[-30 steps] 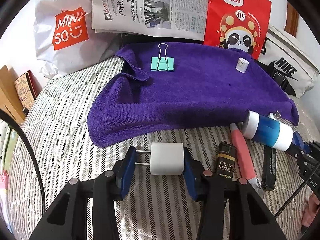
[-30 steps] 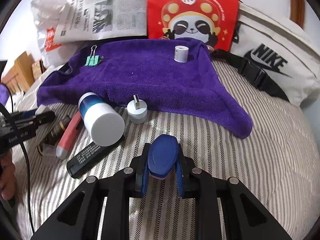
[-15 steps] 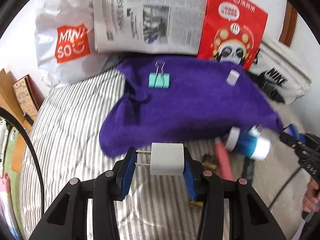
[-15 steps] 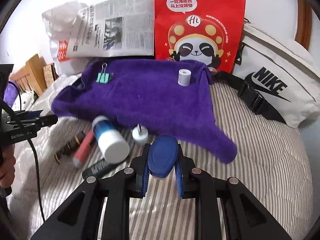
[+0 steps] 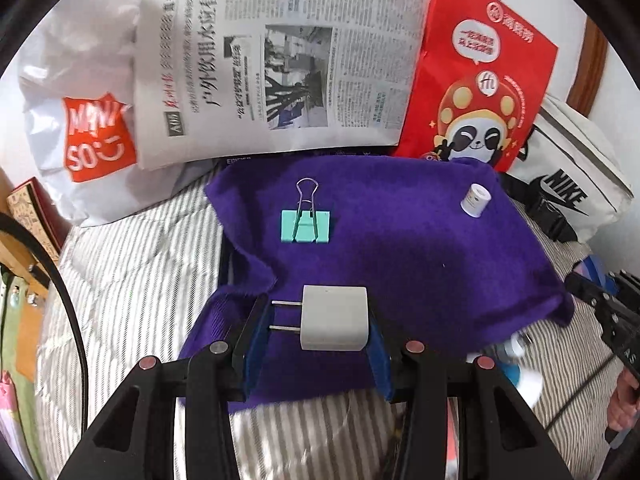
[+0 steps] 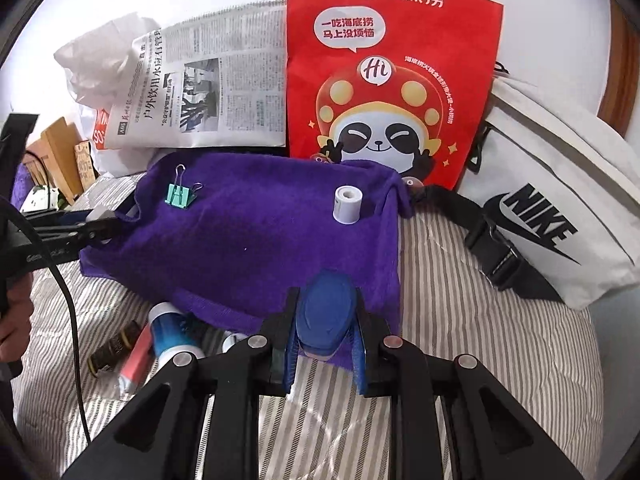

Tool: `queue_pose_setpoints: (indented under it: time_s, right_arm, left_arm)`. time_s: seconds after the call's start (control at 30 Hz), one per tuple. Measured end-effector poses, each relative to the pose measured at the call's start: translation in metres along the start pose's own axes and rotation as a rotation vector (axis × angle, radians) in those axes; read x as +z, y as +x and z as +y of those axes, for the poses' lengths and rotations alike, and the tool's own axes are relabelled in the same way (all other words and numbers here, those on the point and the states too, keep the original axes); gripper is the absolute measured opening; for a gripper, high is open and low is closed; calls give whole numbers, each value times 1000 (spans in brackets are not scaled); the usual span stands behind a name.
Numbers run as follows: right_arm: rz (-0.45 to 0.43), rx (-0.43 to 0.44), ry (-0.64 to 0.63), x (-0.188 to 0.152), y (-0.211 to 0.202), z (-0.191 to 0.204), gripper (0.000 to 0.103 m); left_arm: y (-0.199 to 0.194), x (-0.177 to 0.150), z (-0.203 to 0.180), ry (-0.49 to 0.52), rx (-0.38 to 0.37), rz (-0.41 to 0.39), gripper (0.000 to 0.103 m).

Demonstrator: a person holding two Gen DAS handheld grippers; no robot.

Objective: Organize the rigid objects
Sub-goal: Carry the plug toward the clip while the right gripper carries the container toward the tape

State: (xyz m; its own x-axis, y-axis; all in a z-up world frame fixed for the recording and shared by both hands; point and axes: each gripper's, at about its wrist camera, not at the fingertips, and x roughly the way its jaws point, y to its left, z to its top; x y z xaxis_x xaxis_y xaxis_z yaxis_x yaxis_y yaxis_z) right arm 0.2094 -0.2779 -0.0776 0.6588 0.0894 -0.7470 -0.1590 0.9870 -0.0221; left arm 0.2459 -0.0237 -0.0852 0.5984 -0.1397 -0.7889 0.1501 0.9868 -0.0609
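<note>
The left gripper point(image 5: 318, 330) clamps a white plug adapter point(image 5: 334, 318) over the purple towel point(image 5: 420, 264); the right gripper point(image 6: 324, 340) grips a blue oval object point(image 6: 326, 314) at the towel's near edge.

On the bed point(image 6: 500, 360) lies a towel point(image 6: 260, 248). On the towel, the binder clip point(image 5: 305, 226) sits at the back left and the small roll point(image 6: 347, 204) at the back right. Behind the towel stand a newspaper point(image 5: 276, 60) and, right of it, a paper bag point(image 6: 394, 80). Right of the paper bag lies a waist bag point(image 6: 560, 216). Before the towel's front edge lie a bottle point(image 6: 170, 330) and a lighter point(image 6: 114, 346).
</note>
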Motion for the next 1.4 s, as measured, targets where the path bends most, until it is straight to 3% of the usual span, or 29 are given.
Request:
queue_pose_setpoints:
  time_s: [0.4, 0.67, 1.4]
  right_arm:
    - [54, -16, 35, 19, 50, -12, 22]
    - [64, -10, 41, 30, 71, -15, 22]
    - [155, -24, 83, 49, 130, -14, 22]
  left_arm:
    - [50, 23, 2, -49, -6, 46, 42]
    - [72, 31, -3, -18, 44, 65, 42]
    - [90, 35, -10, 37, 69, 69, 43]
